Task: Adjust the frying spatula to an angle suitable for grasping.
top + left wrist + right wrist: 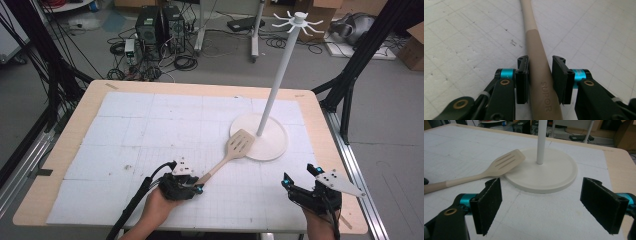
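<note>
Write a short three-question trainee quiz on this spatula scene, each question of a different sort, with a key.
1. True or false: the head of the spatula rests on the edge of the round white base of the stand.
2. Multiple choice: which part of the spatula sits between the jaws of the left gripper? A) the slotted head B) the handle C) no part
3. Fill in: the right gripper has its jaws wide ____ with nothing between them.

Key: 1 true; 2 B; 3 open.
</note>
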Tool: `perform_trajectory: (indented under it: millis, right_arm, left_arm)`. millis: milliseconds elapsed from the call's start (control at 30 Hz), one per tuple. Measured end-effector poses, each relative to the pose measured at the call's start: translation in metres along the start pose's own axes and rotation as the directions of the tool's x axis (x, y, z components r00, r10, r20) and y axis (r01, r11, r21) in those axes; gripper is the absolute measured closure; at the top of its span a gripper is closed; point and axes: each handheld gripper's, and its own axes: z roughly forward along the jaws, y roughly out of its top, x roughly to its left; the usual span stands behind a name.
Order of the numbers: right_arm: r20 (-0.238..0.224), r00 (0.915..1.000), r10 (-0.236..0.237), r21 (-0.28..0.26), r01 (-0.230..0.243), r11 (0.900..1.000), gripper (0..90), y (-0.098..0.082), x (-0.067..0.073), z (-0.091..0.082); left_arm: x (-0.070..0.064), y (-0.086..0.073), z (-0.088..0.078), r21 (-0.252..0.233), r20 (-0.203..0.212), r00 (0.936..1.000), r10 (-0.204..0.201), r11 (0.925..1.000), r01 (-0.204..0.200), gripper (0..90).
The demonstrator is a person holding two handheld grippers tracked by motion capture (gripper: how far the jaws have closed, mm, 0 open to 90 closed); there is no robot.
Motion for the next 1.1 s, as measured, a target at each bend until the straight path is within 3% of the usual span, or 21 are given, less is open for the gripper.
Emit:
perform_trajectory:
  millis: [133,300,400,567,767,900,1100]
  right_arm:
    - [0.0,1.0,0.0,0.002,0.0,1.0,16.9,0.0,0.0,0.0]
    - [0.002,1.0,0.004,-0.001,-0.004,1.0,16.9,0.0,0.0,0.0]
    - [-0.001,1.0,0.008,0.002,-0.008,1.0,16.9,0.0,-0.001,0.0]
    - [-0.002,1.0,0.009,0.0,-0.009,1.0,16.9,0.0,0.0,0.0]
    - [-0.004,0.9999,0.011,-0.011,-0.011,1.0,16.9,0.001,0.001,-0.003]
    - [-0.004,0.9999,0.014,-0.01,-0.014,1.0,16.9,0.001,0.001,-0.004]
    - [-0.008,0.9998,0.018,-0.006,-0.018,1.0,16.9,0.0,0.001,-0.005]
  left_arm:
    - [0.002,0.001,0.0,0.005,0.013,0.9998,-0.014,0.9999,0.014,67.0]
    - [0.006,0.0,-0.003,0.009,0.023,0.9995,0.022,0.9997,-0.022,67.7]
    - [0.013,-0.001,-0.008,0.025,0.052,0.9981,0.033,0.9991,-0.035,68.3]
    - [0.02,-0.002,-0.013,0.039,0.107,0.993,0.05,0.9978,-0.054,68.3]
    - [0.027,-0.005,-0.025,0.013,0.138,0.9886,0.061,0.9979,-0.063,68.8]
    - [0.03,-0.009,-0.03,0.026,0.149,0.9853,0.083,0.9958,-0.088,68.9]
    - [0.038,-0.016,-0.041,0.042,0.198,0.9737,0.113,0.9914,-0.124,68.8]
